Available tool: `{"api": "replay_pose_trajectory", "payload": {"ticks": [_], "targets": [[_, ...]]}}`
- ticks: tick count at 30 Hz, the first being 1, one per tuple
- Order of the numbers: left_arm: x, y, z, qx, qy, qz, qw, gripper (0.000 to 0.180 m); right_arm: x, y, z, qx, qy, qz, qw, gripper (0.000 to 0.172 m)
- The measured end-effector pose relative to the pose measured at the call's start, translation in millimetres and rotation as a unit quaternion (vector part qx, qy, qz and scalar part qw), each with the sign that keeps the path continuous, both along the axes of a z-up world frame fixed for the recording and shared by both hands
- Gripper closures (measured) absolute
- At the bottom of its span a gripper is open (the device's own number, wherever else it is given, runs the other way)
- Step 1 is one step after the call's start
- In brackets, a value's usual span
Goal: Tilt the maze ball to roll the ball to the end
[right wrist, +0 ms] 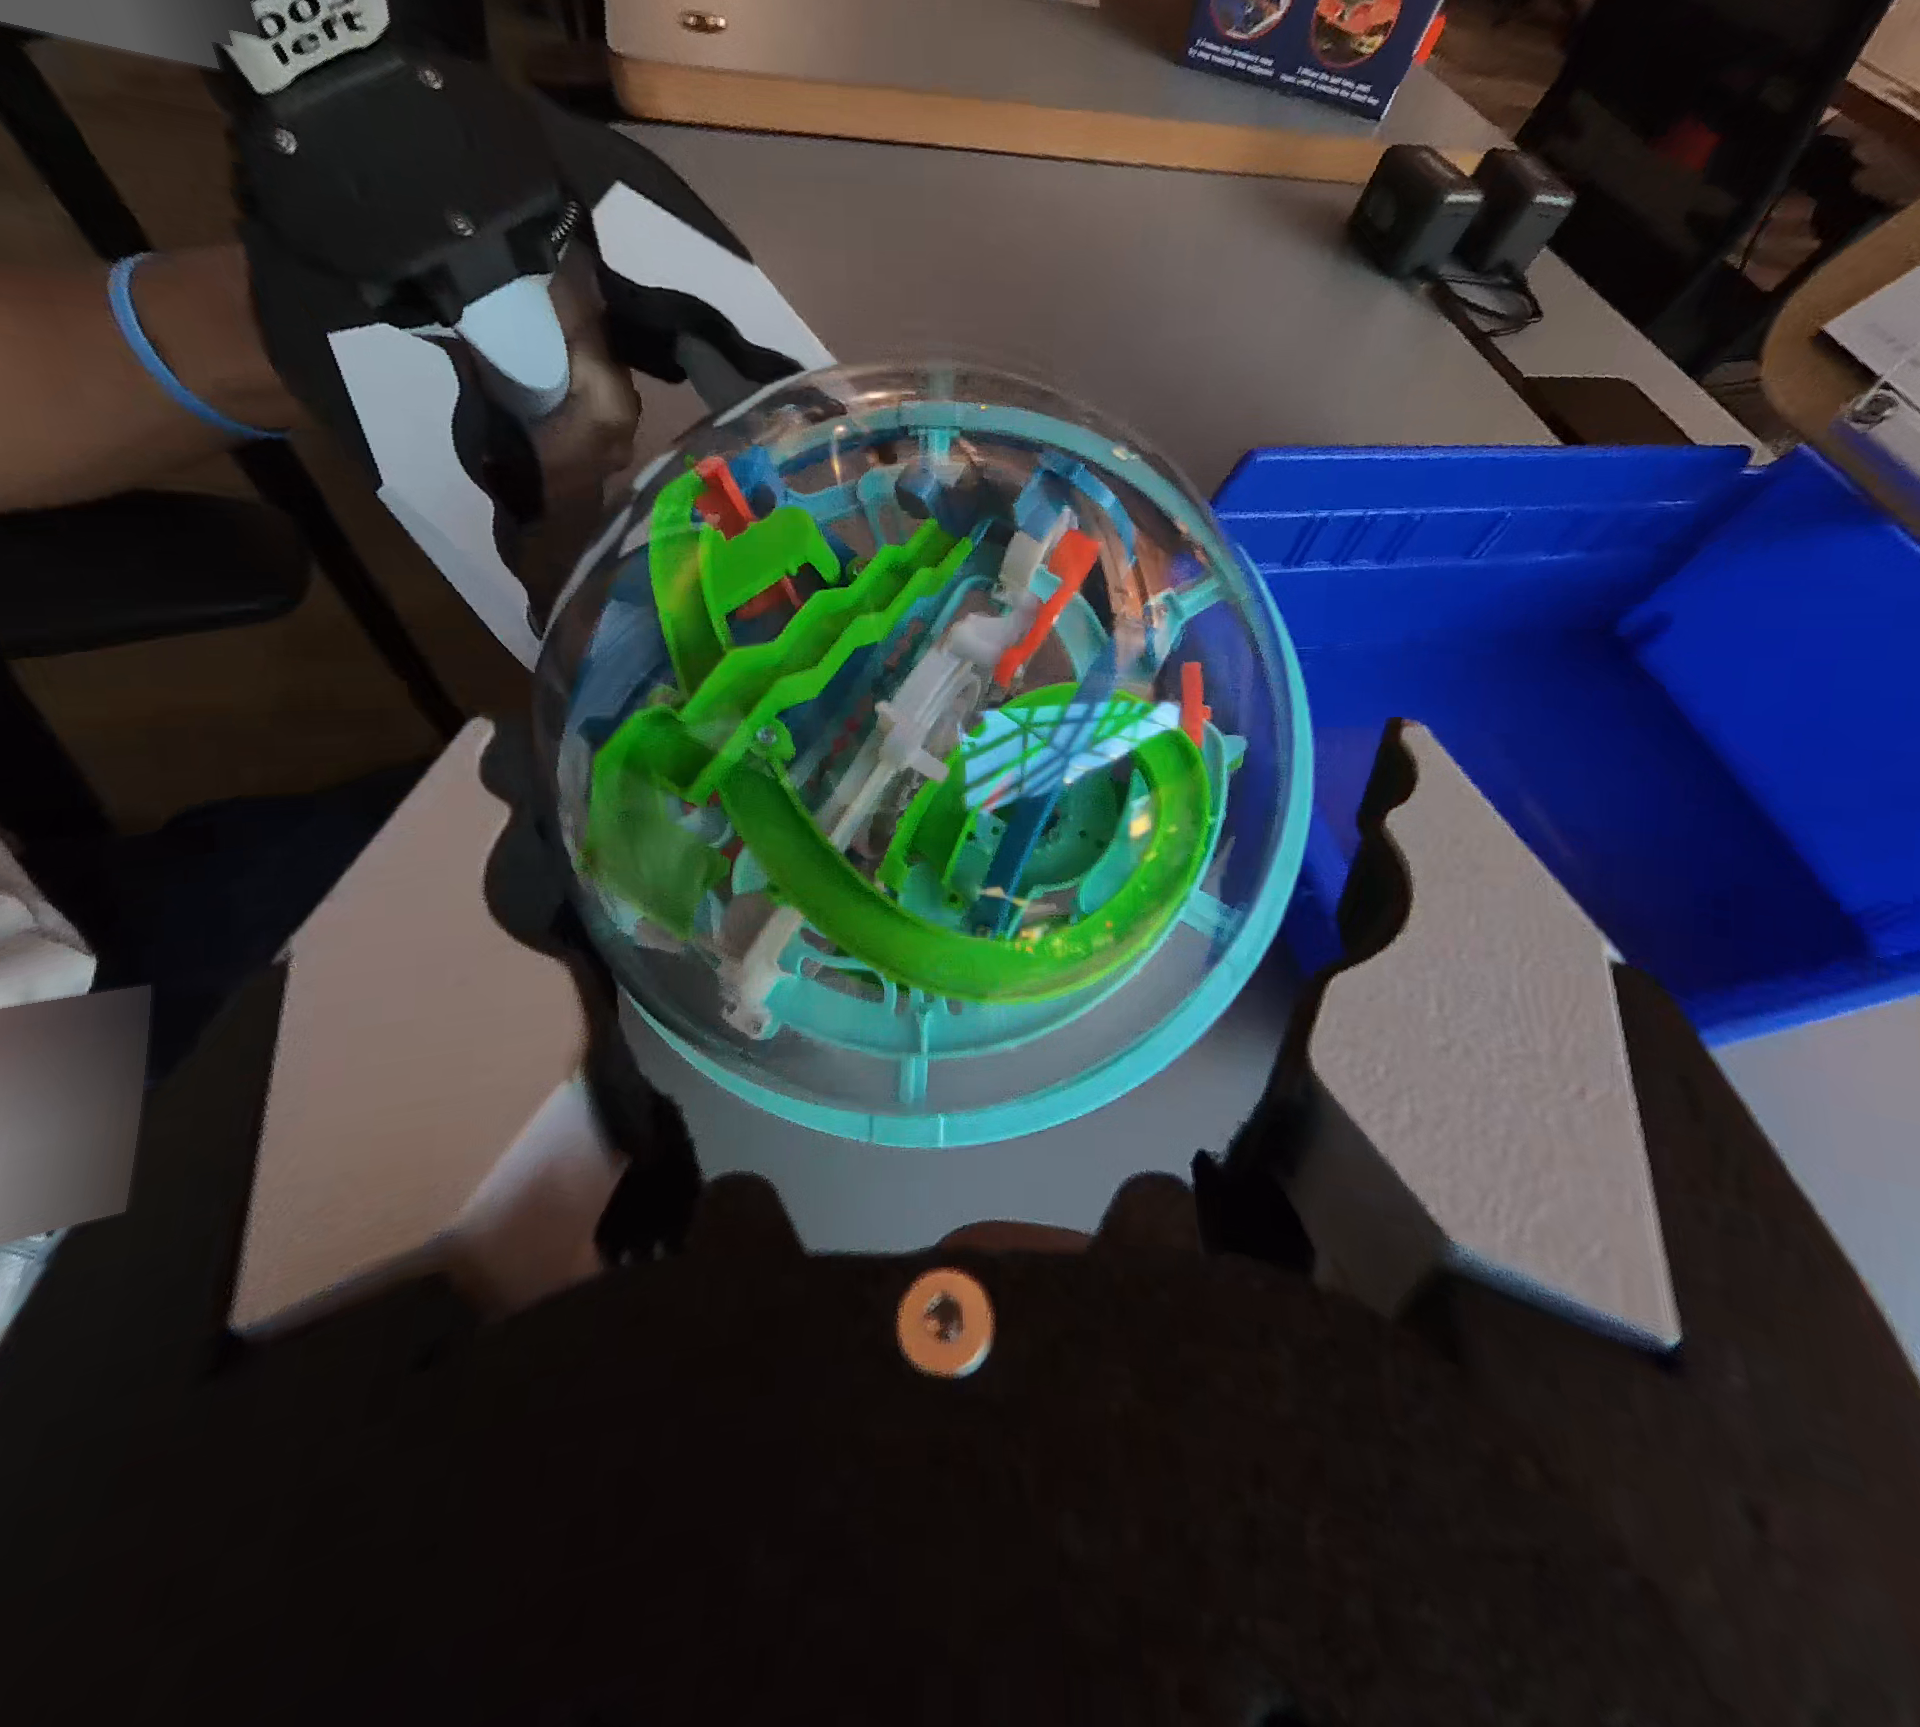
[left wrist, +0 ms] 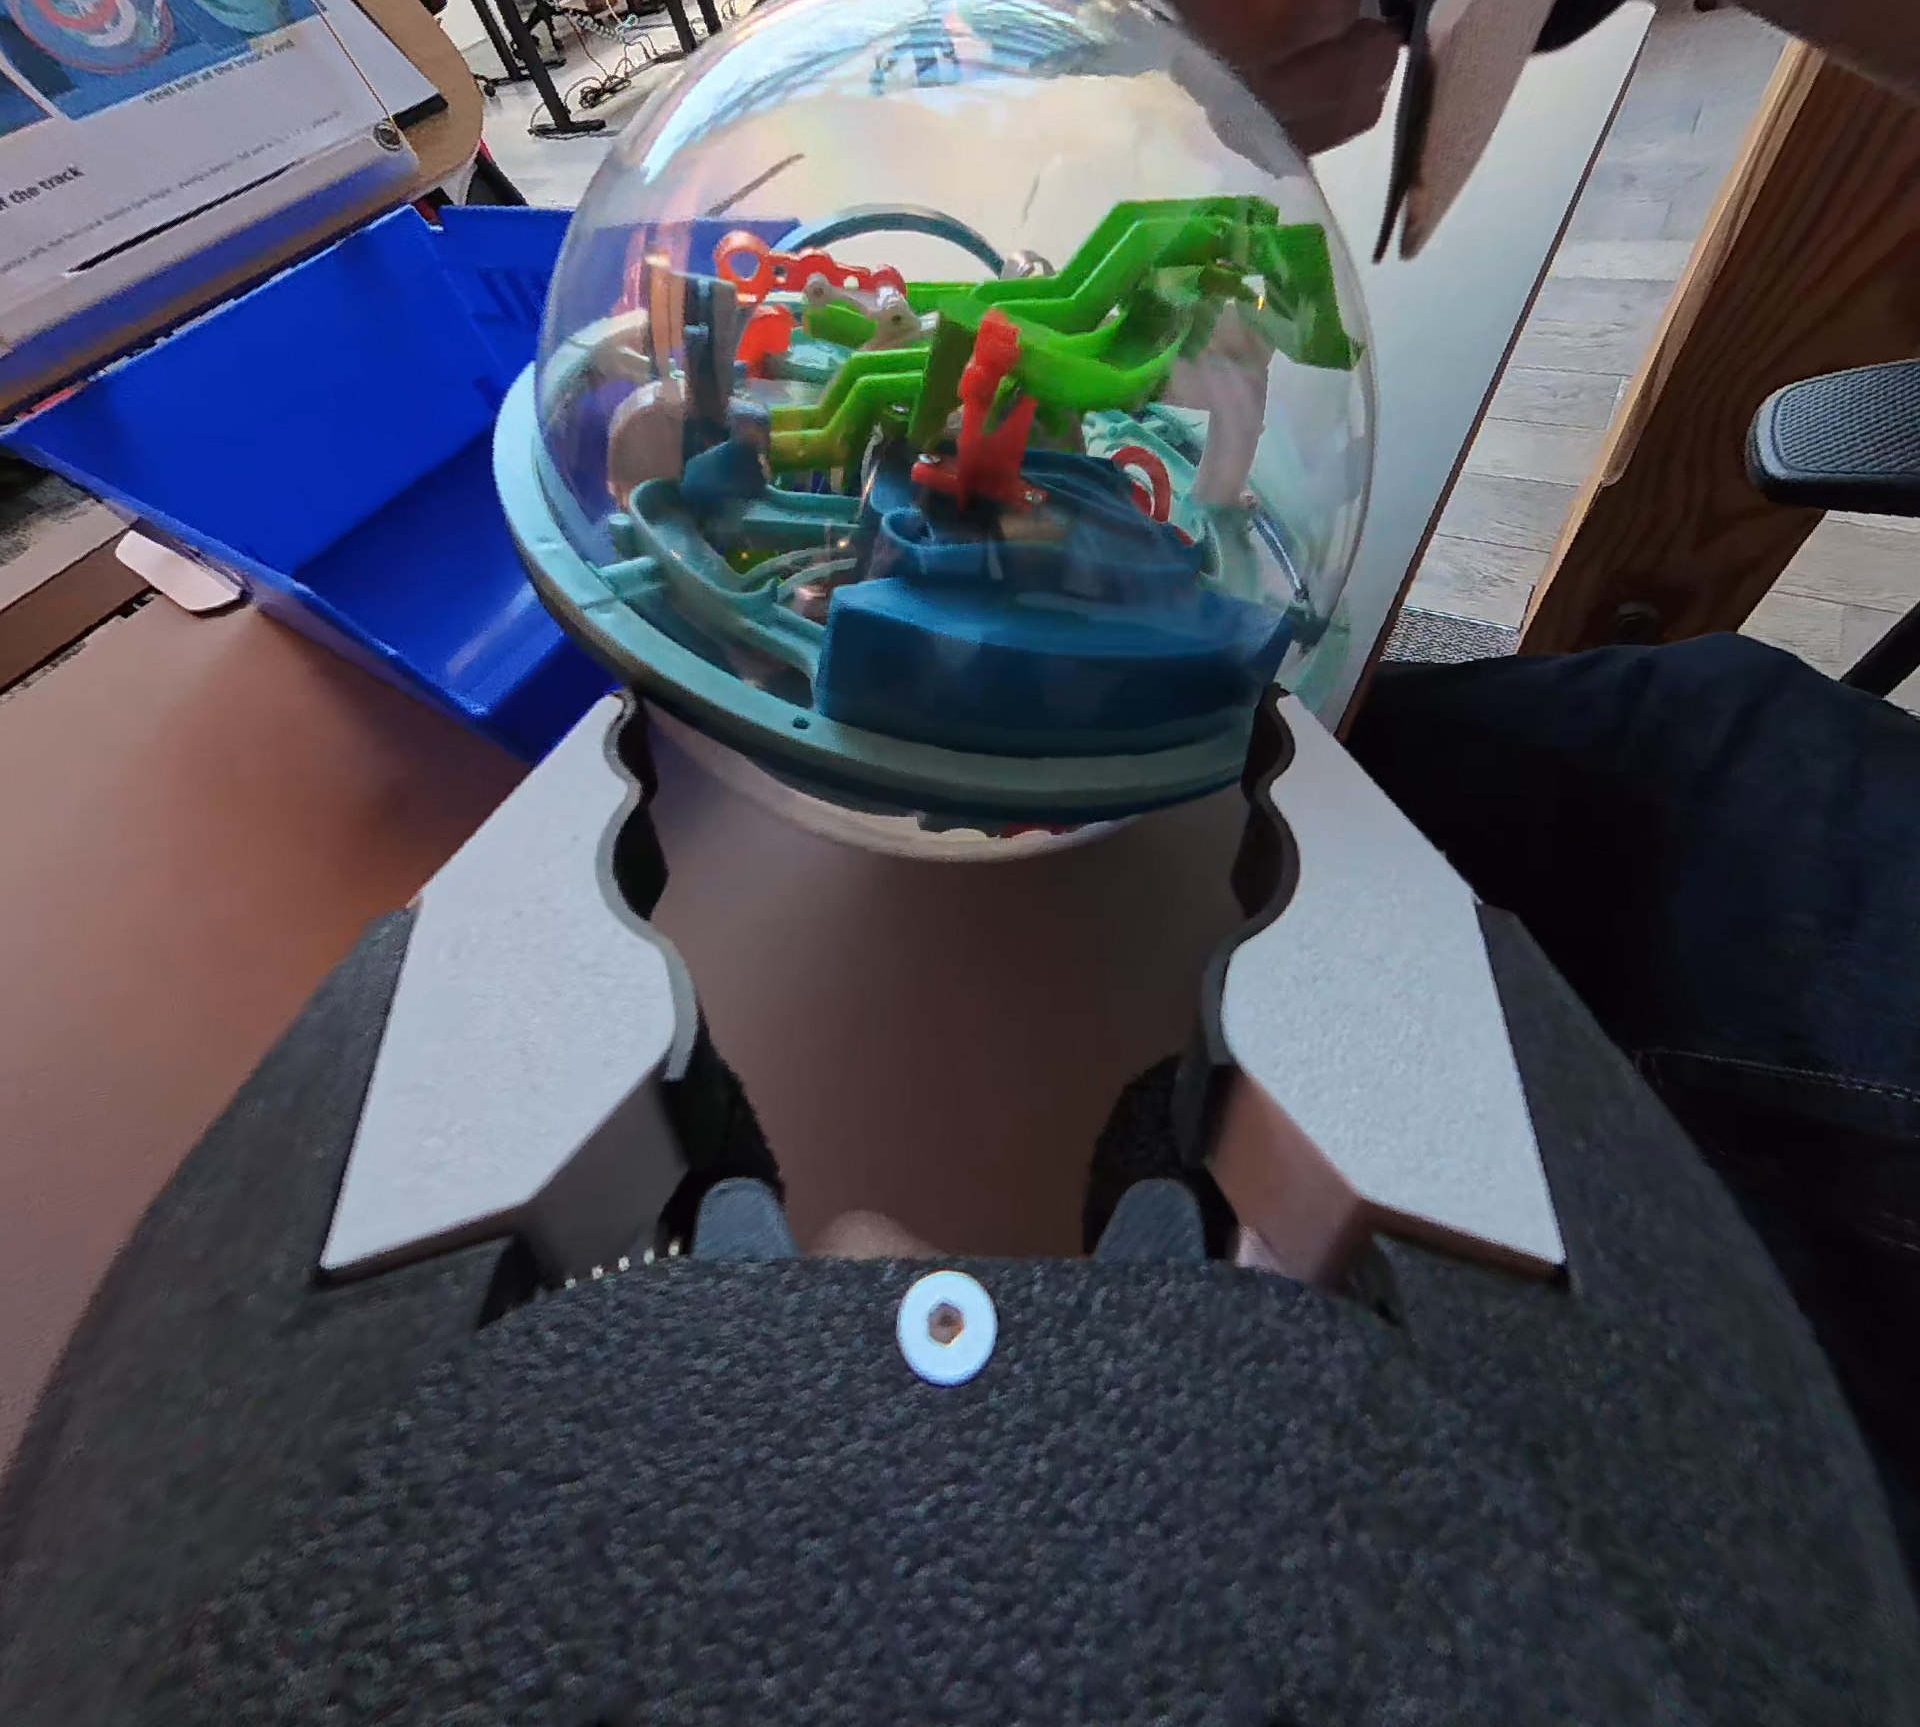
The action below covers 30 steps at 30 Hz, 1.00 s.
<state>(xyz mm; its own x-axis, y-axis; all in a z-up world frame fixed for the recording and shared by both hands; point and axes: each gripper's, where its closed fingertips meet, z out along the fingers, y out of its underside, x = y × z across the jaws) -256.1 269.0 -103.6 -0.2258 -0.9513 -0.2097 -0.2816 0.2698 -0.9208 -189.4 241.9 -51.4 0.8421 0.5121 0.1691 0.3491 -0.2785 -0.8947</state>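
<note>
Right now you look to be at the pick-up step, with the maze ball (right wrist: 914,742) resting on the grey table (right wrist: 1143,306) just beside the blue bin (right wrist: 1662,638) and its rim tilted. Your left gripper (left wrist: 945,732) comes in low from the near side, its fingertips (left wrist: 623,742) touching or almost touching the lower shell below the teal rim; I can't tell whether they press. Your right gripper (right wrist: 935,804) hangs above, looking down on the dome, its jaws spread wide: the left finger is close against the shell, the right finger (right wrist: 1392,784) apart from it. The small ball inside isn't visible. Next you'd probably need to settle both grips on the sphere before lifting and tilting it gently
</note>
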Motion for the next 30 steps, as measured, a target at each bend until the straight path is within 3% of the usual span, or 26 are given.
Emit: {"api": "replay_pose_trajectory", "payload": {"ticks": [9, 17, 22, 30], "targets": [[-8.8, -1.9, -6.1, -0.039, 0.011, -0.026, 0.999, 0.067, -19.0, 5.8, -16.4, -0.048, -0.069, 0.026, 0.996, 0.024], [-15.0, 26.8, -25.6, -0.097, 0.067, -0.108, 0.987, 0.058, -15.8, 1.8, -18.5, -0.064, -0.087, 0.052, 0.993, 0.024], [-1.0, 25.8, -38.1, -0.069, 0.095, -0.165, 0.979, 0.046, -17.1, 0.7, -19.3, -0.073, -0.110, 0.080, 0.988, 0.024], [17.2, 9.4, -31.8, -0.051, 0.060, -0.206, 0.975, 0.047, -20.1, 2.6, -19.8, -0.075, -0.123, 0.108, 0.984, 0.022]]}}
